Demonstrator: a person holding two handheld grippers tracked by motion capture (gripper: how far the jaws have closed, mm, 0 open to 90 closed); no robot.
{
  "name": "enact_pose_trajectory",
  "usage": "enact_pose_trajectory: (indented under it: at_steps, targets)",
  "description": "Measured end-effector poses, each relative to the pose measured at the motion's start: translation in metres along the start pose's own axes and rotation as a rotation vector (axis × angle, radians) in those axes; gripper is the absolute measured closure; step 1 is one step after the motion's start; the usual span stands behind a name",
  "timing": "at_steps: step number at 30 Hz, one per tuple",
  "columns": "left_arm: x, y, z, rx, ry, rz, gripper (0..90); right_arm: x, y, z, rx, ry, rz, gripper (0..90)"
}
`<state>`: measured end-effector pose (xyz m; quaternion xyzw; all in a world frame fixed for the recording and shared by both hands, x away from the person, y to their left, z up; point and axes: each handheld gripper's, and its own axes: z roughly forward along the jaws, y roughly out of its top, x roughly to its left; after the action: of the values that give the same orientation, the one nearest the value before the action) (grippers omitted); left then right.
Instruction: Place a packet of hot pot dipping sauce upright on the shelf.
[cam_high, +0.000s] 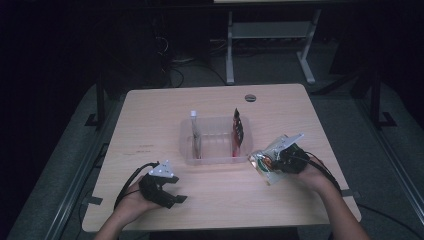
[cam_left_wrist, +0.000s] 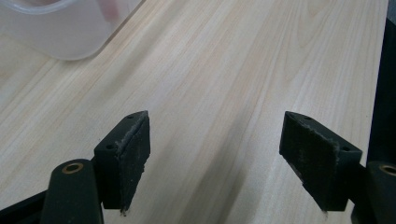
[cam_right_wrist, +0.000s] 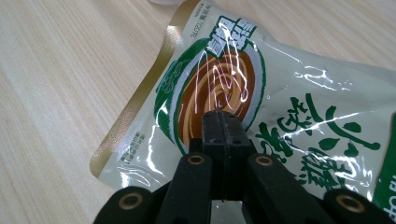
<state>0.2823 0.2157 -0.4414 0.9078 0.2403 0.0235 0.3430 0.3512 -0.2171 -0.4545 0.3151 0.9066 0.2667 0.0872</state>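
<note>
A shiny pale green packet (cam_high: 264, 165) (cam_right_wrist: 299, 93) with green print and a brown swirl picture lies low over the wooden table, right of a clear plastic bin (cam_high: 215, 161). My right gripper (cam_high: 277, 162) (cam_right_wrist: 223, 122) is shut on the packet's near edge, its black jaws pressed together. My left gripper (cam_high: 172, 196) (cam_left_wrist: 224, 149) stands open over bare wood at the front left, with nothing between its pads. A slim tube with a white cap (cam_high: 195, 134) and a dark red packet (cam_high: 237, 131) stand upright in the bin.
The bin's corner (cam_left_wrist: 60, 32) shows at the upper left of the left gripper view. A grey round grommet (cam_high: 250, 97) sits near the table's far edge. Bare tabletop (cam_high: 145, 130) spreads left of the bin. A metal frame (cam_high: 270, 45) stands on the floor beyond.
</note>
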Motion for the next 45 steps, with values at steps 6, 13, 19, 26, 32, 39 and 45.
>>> enact_pose_trajectory:
  at_steps: [6,13,19,26,32,39,45]
  targets:
    - [0.002,-0.001,0.000,-0.003,-0.001,-0.013,24.3,-0.011,0.007,-0.006,-0.075,-0.037,0.108,60.7]
    - [0.001,-0.001,-0.002,-0.004,0.001,-0.006,24.3,-0.015,0.016,0.000,-0.091,-0.057,0.133,45.9]
    - [0.001,-0.001,0.000,-0.005,-0.002,-0.010,24.6,-0.038,0.007,-0.015,-0.130,-0.180,0.249,62.0]
    - [-0.001,0.003,0.004,0.003,-0.010,0.008,24.5,-0.052,0.007,-0.006,-0.154,-0.136,0.276,32.9]
    - [0.000,0.001,0.001,0.002,-0.009,0.002,24.5,-0.047,0.014,0.014,-0.098,-0.109,0.252,11.8]
    - [0.000,0.001,0.002,0.010,-0.010,0.010,24.6,-0.041,0.021,0.024,-0.063,-0.099,0.237,0.0]
    - [-0.001,0.001,0.003,0.020,-0.015,0.014,24.6,-0.035,0.023,0.030,-0.034,-0.110,0.230,3.2]
